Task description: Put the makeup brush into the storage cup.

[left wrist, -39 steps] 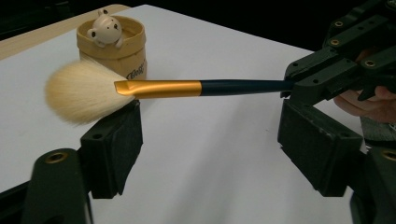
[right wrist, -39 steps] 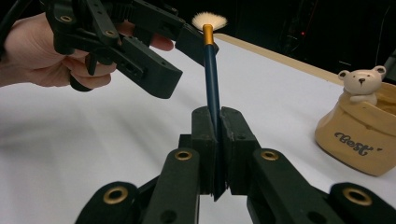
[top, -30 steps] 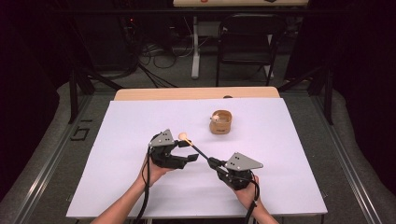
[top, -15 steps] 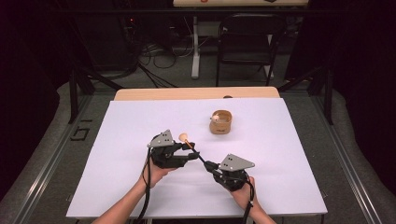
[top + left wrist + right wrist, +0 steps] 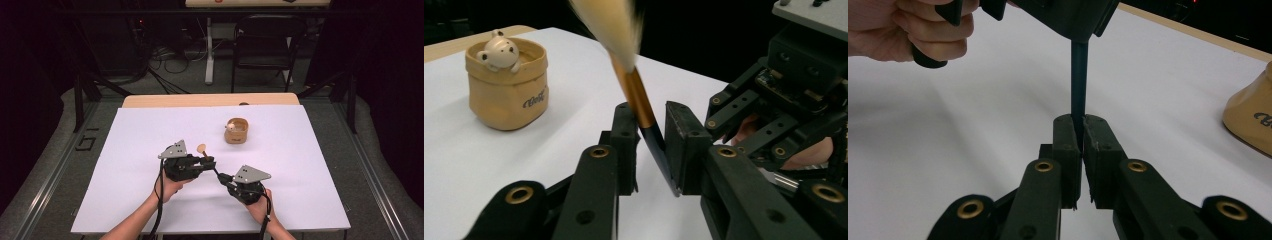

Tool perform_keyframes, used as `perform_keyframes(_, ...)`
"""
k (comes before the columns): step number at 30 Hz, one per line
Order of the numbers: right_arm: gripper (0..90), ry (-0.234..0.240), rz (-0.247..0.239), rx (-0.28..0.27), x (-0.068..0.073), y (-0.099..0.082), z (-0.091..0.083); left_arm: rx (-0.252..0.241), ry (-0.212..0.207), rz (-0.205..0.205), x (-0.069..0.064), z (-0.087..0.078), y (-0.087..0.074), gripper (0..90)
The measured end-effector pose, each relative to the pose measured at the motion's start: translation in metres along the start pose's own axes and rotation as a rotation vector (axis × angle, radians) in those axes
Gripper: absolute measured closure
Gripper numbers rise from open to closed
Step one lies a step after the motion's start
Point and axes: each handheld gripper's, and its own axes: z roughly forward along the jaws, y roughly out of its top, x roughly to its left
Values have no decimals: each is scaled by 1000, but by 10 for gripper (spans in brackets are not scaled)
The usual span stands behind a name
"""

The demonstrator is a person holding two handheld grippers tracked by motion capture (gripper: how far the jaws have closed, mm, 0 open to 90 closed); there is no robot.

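Setting: white table top (image 5: 150, 200) in a dark room, with a black chair (image 5: 264, 45) and loose cables on the floor beyond its far edge.
Brush: a slim make-up brush (image 5: 640, 107) with a black handle, a copper-coloured ferrule and a pale soft bristle head; it hangs above the table near the person's edge, bridging the two tools, its bristle head (image 5: 201, 148) pointing away from the person.
Left gripper: the left gripper (image 5: 651, 142) has just been closing its jaws, and the brush sits between them at the join of ferrule and handle; a slight gap shows on one side, so I cannot tell whether the pads press firmly.
Right gripper: the right gripper (image 5: 1081, 145) is clamped on the brush's black handle end, jaws nearly together.
Change: compared with a second ago, the left jaws are much narrower around the brush, and the right gripper sits a little nearer the person.
Meaning: this looks like a hand-over; the brush appears ready to pass to the left tool once the right one lets go.
Holder: a tan, sack-shaped ceramic pot (image 5: 236, 131) with a small cream bear figure (image 5: 500, 51) on its rim stands well apart, farther up the table, a likely place for the brush.
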Motion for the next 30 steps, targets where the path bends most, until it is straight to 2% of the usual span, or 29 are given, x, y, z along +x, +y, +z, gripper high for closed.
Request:
perform_keyframes(1, 894, 0, -2, -1, 0, 0, 0, -3, 7, 2, -1, 0, 0, 785)
perform_keyframes(3, 890, -1, -5, -7, -1, 0, -1, 11, -7, 16, -2, 0, 1, 816)
perform_keyframes(4, 878, 1, -5, -5, -1, 1, -1, 13, -15, 15, -2, 0, 1, 824)
perform_keyframes(7, 859, 4, 1, 4, -2, 0, 0, 25, 5, 32, -5, 1, 2, 828)
perform_keyframes(12, 779, 6, 6, -6, -4, 1, -4, 24, 8, 50, -7, 0, 3, 828)
perform_keyframes(20, 536, -7, 17, -9, -9, 2, -10, 28, 25, 75, -7, -3, 5, 828)
perform_keyframes(26, 293, -27, 34, -27, -16, 2, -22, 37, 41, 86, -6, -6, 6, 828)
perform_keyframes(30, 201, -44, 52, -29, -23, 1, -30, 40, 51, 90, -5, -7, 7, 828)
